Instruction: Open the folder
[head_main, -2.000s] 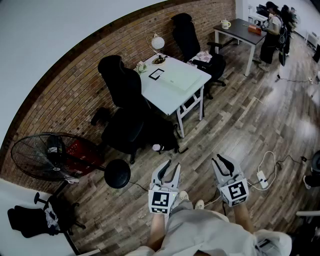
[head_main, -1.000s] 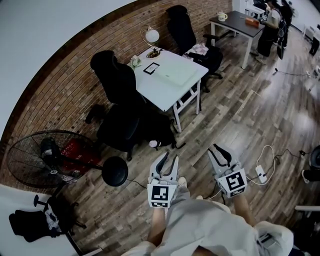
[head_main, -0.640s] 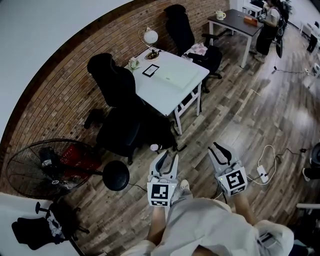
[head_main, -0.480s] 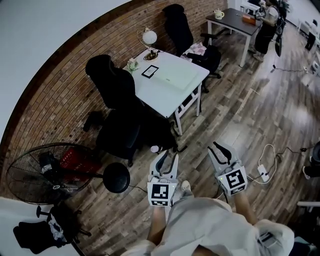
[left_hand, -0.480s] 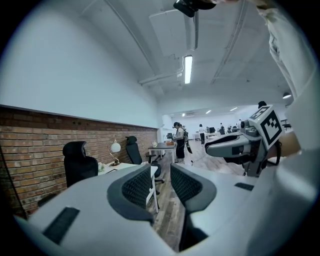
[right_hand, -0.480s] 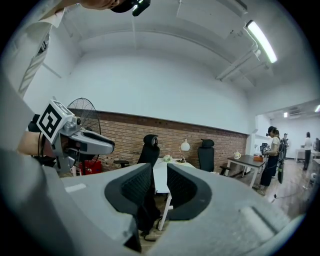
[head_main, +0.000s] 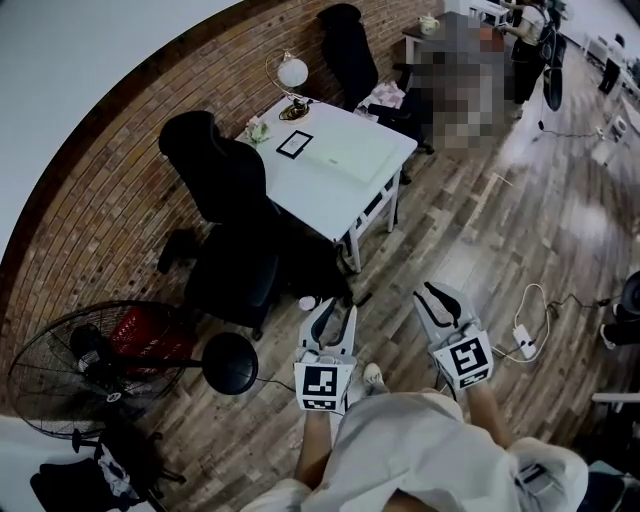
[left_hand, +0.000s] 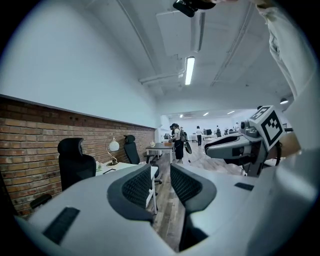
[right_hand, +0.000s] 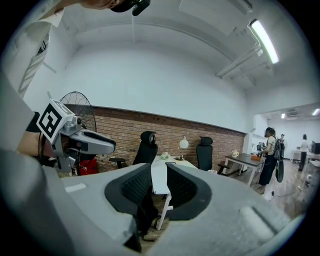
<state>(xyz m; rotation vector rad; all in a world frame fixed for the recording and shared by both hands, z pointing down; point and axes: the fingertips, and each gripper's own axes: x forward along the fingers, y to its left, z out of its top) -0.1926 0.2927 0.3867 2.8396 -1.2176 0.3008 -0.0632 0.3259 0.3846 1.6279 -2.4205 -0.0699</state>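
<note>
A person stood on a wooden floor and held a tool in each hand. The left gripper was out in front, low and near the person's legs. Its two fingers stood wide apart, and nothing was between them. Only the floor and the room showed through the gap.

The right gripper was just beside it, on the right. Its fingers had a narrow gap between them. They held nothing. The far table only showed through the gap.

The folder lay flat and closed on a white table. The table was far from both grippers, up ahead by the brick wall. Neither gripper touched the folder.

A small black frame lay on the table to the left of the folder. A lamp with a round white shade stood at the far corner of the table.

A black chair was at the left side of the table, and another black chair was at the far side. A big fan stood near, on the left. A power strip lay on the floor on the right, near the right gripper.
</note>
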